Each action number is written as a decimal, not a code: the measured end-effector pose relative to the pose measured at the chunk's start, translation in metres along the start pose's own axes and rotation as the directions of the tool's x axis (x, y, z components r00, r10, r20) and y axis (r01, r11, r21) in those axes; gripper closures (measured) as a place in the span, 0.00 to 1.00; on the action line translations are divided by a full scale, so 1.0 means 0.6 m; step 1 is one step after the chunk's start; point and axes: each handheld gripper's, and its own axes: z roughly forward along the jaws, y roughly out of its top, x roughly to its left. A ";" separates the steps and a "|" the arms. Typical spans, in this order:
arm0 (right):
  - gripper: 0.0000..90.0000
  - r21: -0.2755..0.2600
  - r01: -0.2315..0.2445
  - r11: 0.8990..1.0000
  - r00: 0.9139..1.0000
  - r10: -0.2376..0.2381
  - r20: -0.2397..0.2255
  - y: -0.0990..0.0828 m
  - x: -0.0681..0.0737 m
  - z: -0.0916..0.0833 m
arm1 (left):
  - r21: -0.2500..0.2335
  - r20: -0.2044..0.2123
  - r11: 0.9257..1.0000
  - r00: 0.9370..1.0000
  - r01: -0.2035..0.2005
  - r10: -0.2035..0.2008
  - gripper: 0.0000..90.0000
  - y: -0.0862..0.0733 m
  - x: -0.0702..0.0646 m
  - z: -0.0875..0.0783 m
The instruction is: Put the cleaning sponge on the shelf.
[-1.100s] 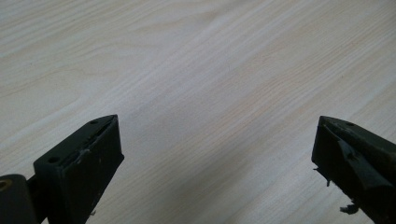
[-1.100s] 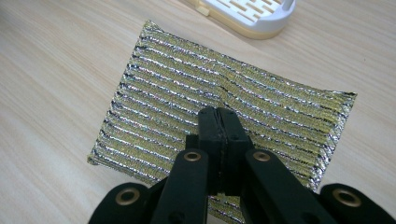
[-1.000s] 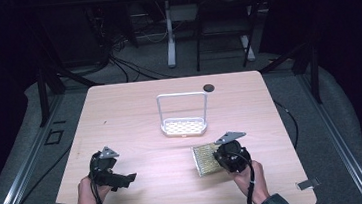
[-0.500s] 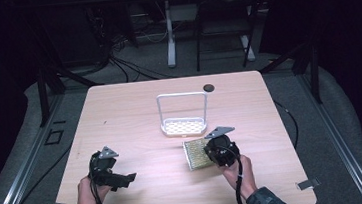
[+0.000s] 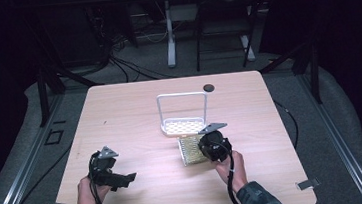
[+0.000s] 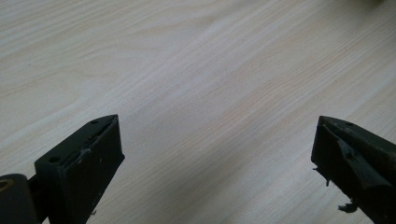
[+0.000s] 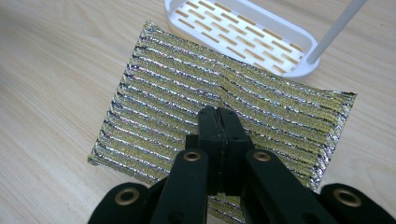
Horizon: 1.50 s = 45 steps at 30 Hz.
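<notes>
Two jaws of your right gripper [image 7: 218,116] stay pressed together, holding nothing, tips on the sponge [image 7: 187,93]. It has slid toward the rack [image 5: 184,126] mid-table, now just beside it. Your left gripper [image 5: 126,177] idles wide open near the front edge.

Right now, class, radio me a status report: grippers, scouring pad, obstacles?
Left gripper open, resting over bare table. Right gripper shut, pinching the scouring pad. White rack just beyond it.
</notes>
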 end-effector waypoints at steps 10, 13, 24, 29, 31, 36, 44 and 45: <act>1.00 -0.009 -0.010 1.000 1.000 0.010 -0.004 0.012 0.008 0.017 | -0.004 0.002 1.000 1.000 -0.004 0.004 0.02 0.000 -0.002 0.001; 1.00 -0.019 -0.018 1.000 1.000 0.018 -0.005 0.018 0.009 0.023 | -0.005 0.002 1.000 1.000 0.000 0.000 0.02 0.000 -0.001 0.001; 1.00 -0.024 -0.030 0.999 1.000 0.030 0.001 0.035 0.012 0.049 | -0.009 -0.002 1.000 1.000 -0.005 0.005 0.02 0.000 -0.001 -0.001; 1.00 -0.035 -0.039 0.999 0.999 0.039 0.003 0.047 0.014 0.060 | -0.008 -0.003 1.000 1.000 -0.006 0.006 0.02 0.000 0.000 -0.001; 1.00 -0.043 -0.039 0.998 0.999 0.040 0.004 0.051 0.016 0.065 | -0.008 -0.001 1.000 1.000 -0.006 0.006 0.02 0.000 0.000 -0.001; 1.00 -0.058 -0.050 0.997 0.999 0.051 0.012 0.058 0.020 0.075 | -0.002 0.005 1.000 1.000 -0.002 0.002 0.02 0.000 0.000 0.000; 1.00 -0.072 -0.061 0.996 0.997 0.063 0.037 0.067 0.018 0.084 | -0.005 0.005 1.000 1.000 -0.002 0.002 0.02 -0.001 0.000 0.000; 1.00 -0.073 -0.062 0.995 0.997 0.065 0.036 0.068 0.016 0.085 | -0.004 0.005 1.000 1.000 -0.003 0.003 0.02 -0.001 0.000 0.000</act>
